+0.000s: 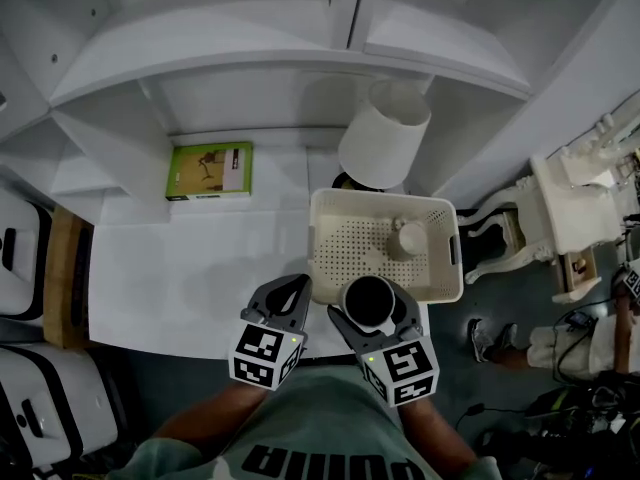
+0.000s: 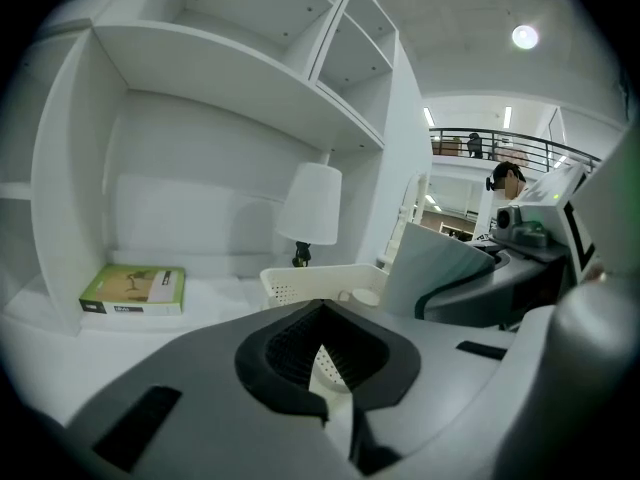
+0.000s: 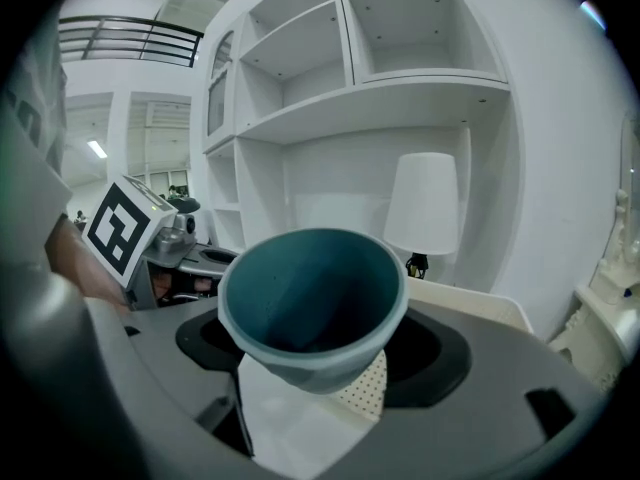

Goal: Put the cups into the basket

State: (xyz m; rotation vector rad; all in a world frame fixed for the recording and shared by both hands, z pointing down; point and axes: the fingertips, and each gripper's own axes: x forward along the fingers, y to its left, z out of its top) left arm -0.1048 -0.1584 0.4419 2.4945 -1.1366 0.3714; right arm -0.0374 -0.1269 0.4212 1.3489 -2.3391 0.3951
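My right gripper [image 1: 370,310] is shut on a dark teal cup [image 1: 370,299], held upright just above the front rim of the white perforated basket [image 1: 345,243]. In the right gripper view the teal cup [image 3: 312,303] fills the space between the jaws, its mouth open toward the camera. A small white cup [image 1: 407,238] stands inside the basket on its right side. My left gripper [image 1: 298,284] hangs beside the right one, left of the basket's front corner, shut with nothing in it. The left gripper view shows the basket [image 2: 300,283] and the white cup [image 2: 365,296] ahead.
A white lamp [image 1: 385,133] stands behind the basket on the white desk [image 1: 180,268]. A green book [image 1: 210,171] lies at the back left. Shelves rise above. A white chair [image 1: 575,208] and a person's legs [image 1: 550,348] are to the right.
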